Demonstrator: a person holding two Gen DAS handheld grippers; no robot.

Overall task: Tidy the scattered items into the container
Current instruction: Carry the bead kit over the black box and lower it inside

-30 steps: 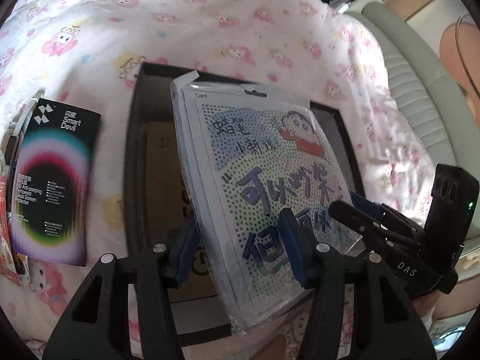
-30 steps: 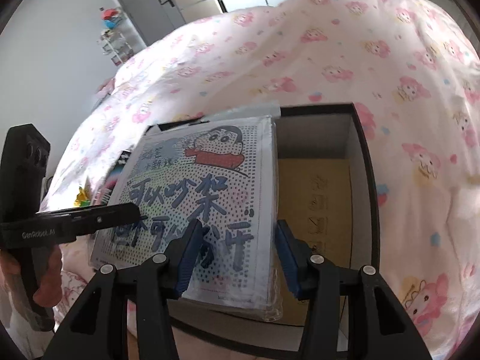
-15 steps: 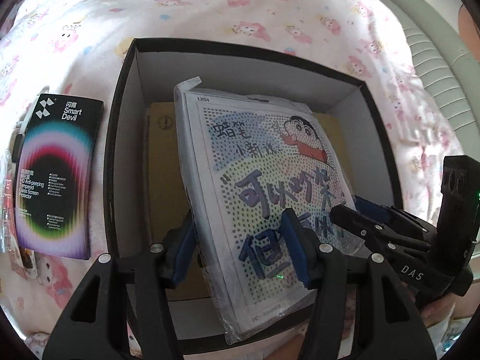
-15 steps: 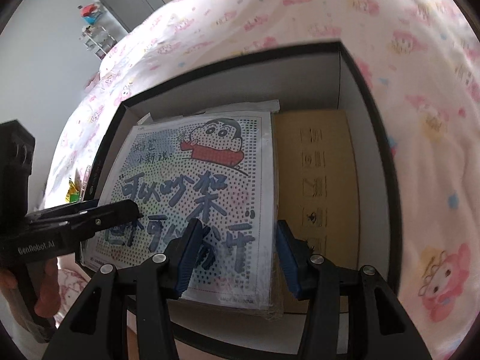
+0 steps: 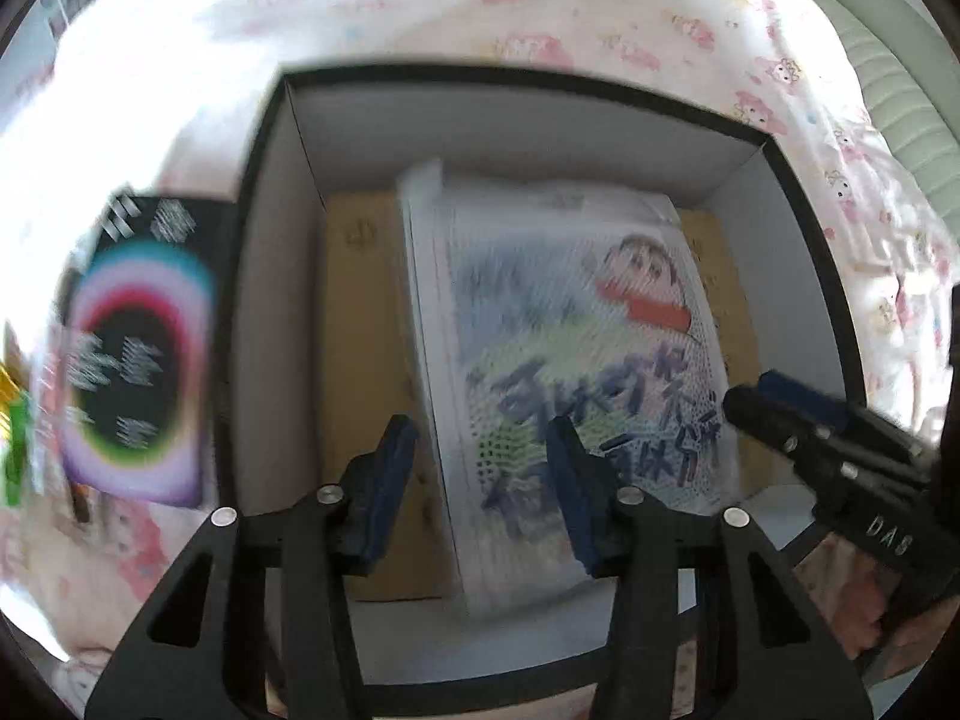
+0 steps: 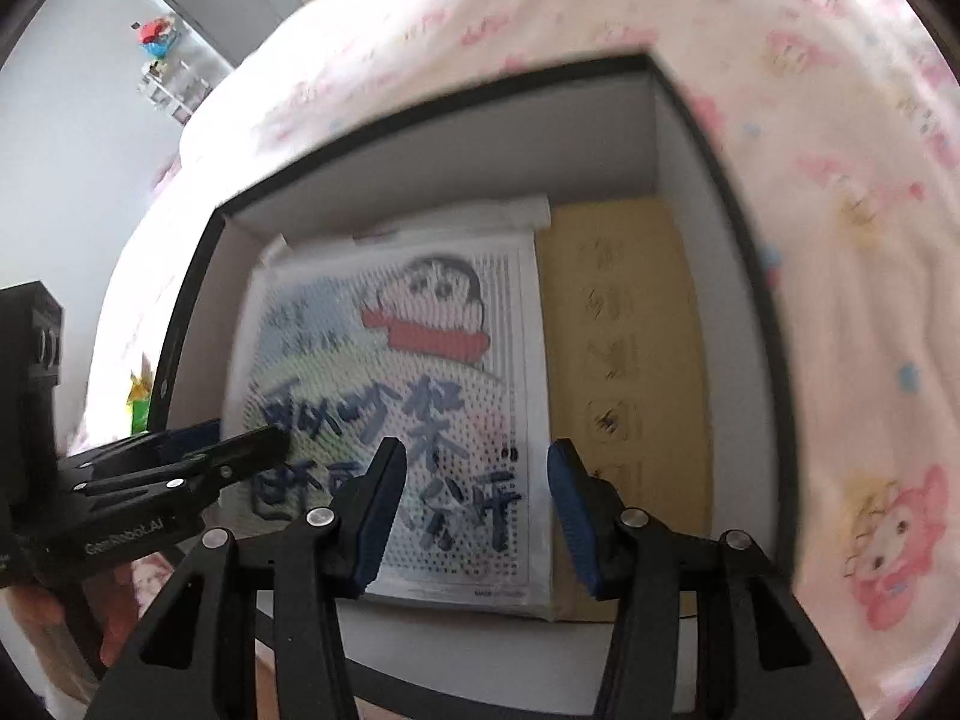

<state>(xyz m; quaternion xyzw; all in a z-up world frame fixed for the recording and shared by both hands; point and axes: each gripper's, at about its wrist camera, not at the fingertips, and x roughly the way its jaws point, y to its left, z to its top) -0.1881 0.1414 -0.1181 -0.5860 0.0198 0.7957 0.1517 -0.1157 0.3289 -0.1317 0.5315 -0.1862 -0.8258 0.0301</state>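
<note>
A plastic-wrapped cartoon picture pack [image 5: 570,360] lies inside the black-rimmed box [image 5: 540,81], on a brown cardboard sheet [image 5: 366,312]. It also shows in the right wrist view [image 6: 408,396], in the same box [image 6: 420,114]. My left gripper [image 5: 480,480] hovers open over the pack's near edge, not gripping it. My right gripper [image 6: 474,510] is open above the pack's near right corner. Each gripper shows in the other's view, at the pack's side edge.
A black Smart Devil package [image 5: 138,348] with a rainbow ring lies on the pink cartoon bedsheet [image 5: 480,0] left of the box. Green and yellow items [image 5: 12,432] lie at the far left. A grey cushion [image 5: 888,30] is at the far right.
The pack went down into the box and now lies flat. Both grippers have let go of it and their jaws stand wider. Both views are blurred by motion.
</note>
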